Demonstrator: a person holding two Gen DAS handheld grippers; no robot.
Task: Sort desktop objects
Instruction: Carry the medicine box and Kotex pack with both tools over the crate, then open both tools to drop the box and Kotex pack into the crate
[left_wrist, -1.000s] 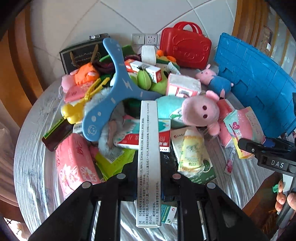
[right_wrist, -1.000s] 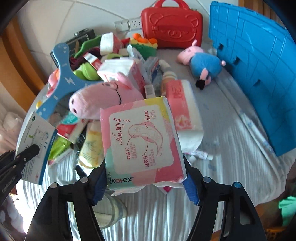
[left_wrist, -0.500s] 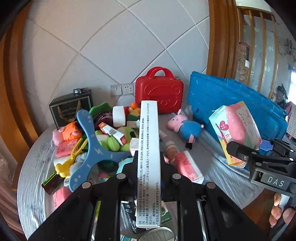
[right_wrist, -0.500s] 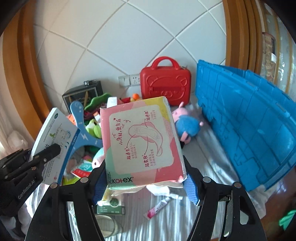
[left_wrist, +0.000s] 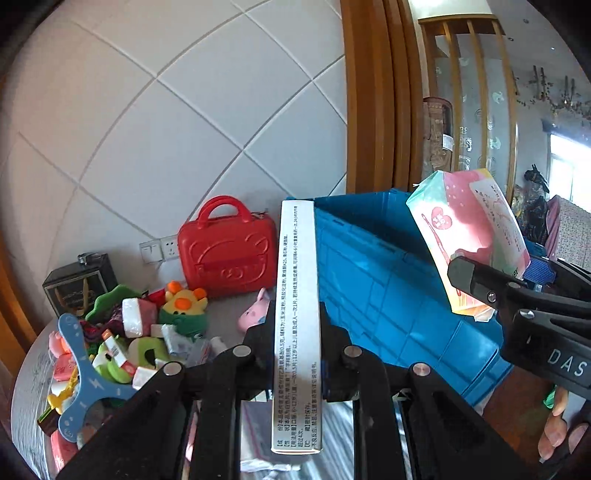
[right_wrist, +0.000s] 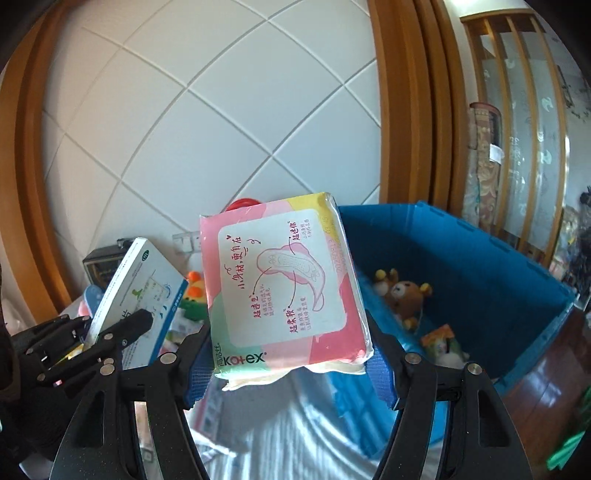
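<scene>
1. Left wrist view: the left tongs (left_wrist: 297, 350) are clamped on a slim white box (left_wrist: 297, 325), its long axis running straight ahead along the fingers. The blue crate (left_wrist: 388, 295) lies ahead and to the right.
2. Right wrist view: the right tongs (right_wrist: 291, 369) grip a pink pad pack (right_wrist: 284, 291) flat-on; the crate's open mouth (right_wrist: 480, 295) sits just ahead-right, so this hand looks nearer the drop.

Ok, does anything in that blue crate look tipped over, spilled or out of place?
Nothing stands out. The blue crate holds a brown bear plush leaning on its wall and an orange packet near it. Nothing looks spilled or damaged; part of the floor is hidden behind the pink pad pack.
</scene>
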